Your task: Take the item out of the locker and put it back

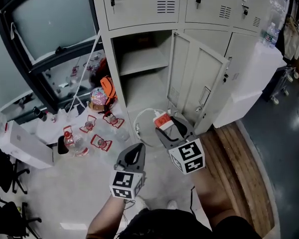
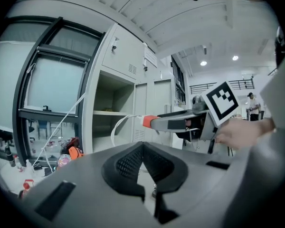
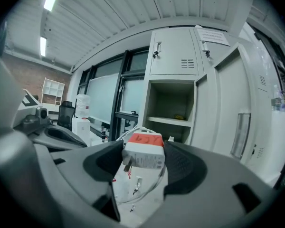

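The open locker (image 1: 142,63) shows a bare shelf, and its door (image 1: 197,83) is swung out to the right. My right gripper (image 1: 165,124) is held in front of the lower compartment, shut on a white charger with a red end (image 1: 163,119). The charger's white cable (image 1: 141,117) loops down to its left. In the right gripper view the charger (image 3: 143,152) sits pinched between the pads, with plugs dangling below. My left gripper (image 1: 134,152) hovers lower left, shut and holding nothing. From the left gripper view, the right gripper (image 2: 180,122) and the charger's red end (image 2: 149,121) point toward the locker.
Several water bottles with red labels (image 1: 74,141) and an orange item (image 1: 107,86) lie on the floor left of the locker. A white box (image 1: 25,146) and black chairs (image 1: 5,183) are at far left. A wooden strip (image 1: 239,173) runs along the right.
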`<state>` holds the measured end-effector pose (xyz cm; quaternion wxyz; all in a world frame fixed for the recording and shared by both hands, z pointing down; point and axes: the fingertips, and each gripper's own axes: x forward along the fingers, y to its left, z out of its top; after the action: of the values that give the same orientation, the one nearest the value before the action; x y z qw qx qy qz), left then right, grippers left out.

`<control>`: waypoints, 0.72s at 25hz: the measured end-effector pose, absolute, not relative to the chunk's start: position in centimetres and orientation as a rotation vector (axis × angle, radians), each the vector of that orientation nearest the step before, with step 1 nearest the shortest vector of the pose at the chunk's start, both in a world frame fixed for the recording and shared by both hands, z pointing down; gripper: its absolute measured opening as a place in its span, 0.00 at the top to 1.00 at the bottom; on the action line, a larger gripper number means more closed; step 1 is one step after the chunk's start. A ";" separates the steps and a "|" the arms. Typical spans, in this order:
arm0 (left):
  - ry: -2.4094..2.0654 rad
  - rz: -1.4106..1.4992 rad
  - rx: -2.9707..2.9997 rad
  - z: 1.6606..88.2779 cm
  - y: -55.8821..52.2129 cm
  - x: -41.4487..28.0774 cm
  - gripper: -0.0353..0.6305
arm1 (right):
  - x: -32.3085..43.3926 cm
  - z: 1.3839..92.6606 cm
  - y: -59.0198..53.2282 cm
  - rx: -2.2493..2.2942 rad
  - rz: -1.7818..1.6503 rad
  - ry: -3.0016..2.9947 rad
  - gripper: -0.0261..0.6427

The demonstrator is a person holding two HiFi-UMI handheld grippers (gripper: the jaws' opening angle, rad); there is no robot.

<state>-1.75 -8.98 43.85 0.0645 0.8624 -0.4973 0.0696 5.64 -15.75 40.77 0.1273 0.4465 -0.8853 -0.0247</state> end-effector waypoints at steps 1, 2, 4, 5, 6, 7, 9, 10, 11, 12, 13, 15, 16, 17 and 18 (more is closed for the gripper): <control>-1.516 0.212 2.599 43.8 -8.5 -1.2 0.94 | 6.1 40.8 -15.3 1.284 -0.073 -2.585 0.56; -1.531 0.214 2.594 43.8 -8.0 -0.6 0.94 | 6.4 40.9 -14.9 1.270 -0.076 -2.592 0.56; -1.559 0.213 2.581 43.8 -7.2 0.4 0.94 | 7.2 40.9 -14.2 1.243 -0.082 -2.608 0.56; -1.572 0.211 2.574 43.7 -6.8 0.8 0.94 | 7.5 40.9 -13.9 1.230 -0.086 -2.616 0.56; -1.586 0.209 2.567 43.7 -6.5 1.3 0.94 | 7.8 40.9 -13.5 1.216 -0.089 -2.623 0.56; -1.599 0.206 2.559 43.7 -6.1 1.7 0.94 | 8.1 40.9 -13.2 1.204 -0.091 -2.631 0.56; -1.622 0.199 2.545 43.7 -5.4 2.5 0.94 | 8.7 41.0 -12.5 1.179 -0.091 -2.646 0.56; -1.632 0.197 2.538 43.7 -5.0 2.8 0.94 | 9.0 41.1 -12.1 1.168 -0.090 -2.653 0.56; -1.640 0.196 2.533 43.7 -4.7 3.2 0.94 | 9.2 41.1 -11.8 1.159 -0.091 -2.660 0.56; -1.648 0.198 2.528 43.8 -4.4 3.5 0.94 | 9.5 41.1 -11.6 1.152 -0.091 -2.665 0.56; -1.654 0.202 2.524 43.9 -4.2 3.7 0.94 | 9.7 41.2 -11.4 1.145 -0.090 -2.669 0.56; -1.666 0.211 2.515 44.2 -3.9 4.2 0.94 | 10.1 41.4 -11.2 1.131 -0.088 -2.678 0.56; -1.672 0.216 2.511 44.4 -3.8 4.4 0.94 | 10.2 41.6 -11.1 1.125 -0.087 -2.682 0.56; -1.678 0.220 2.506 44.5 -3.8 4.5 0.94 | 10.3 41.7 -11.1 1.119 -0.086 -2.685 0.56; -1.682 0.223 2.502 44.6 -3.8 4.6 0.94 | 10.4 41.8 -11.1 1.115 -0.085 -2.687 0.56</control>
<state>4.63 -3.76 44.60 0.0590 0.8262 -0.5554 0.0736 10.42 -11.09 41.84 0.1153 0.3804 -0.9171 -0.0289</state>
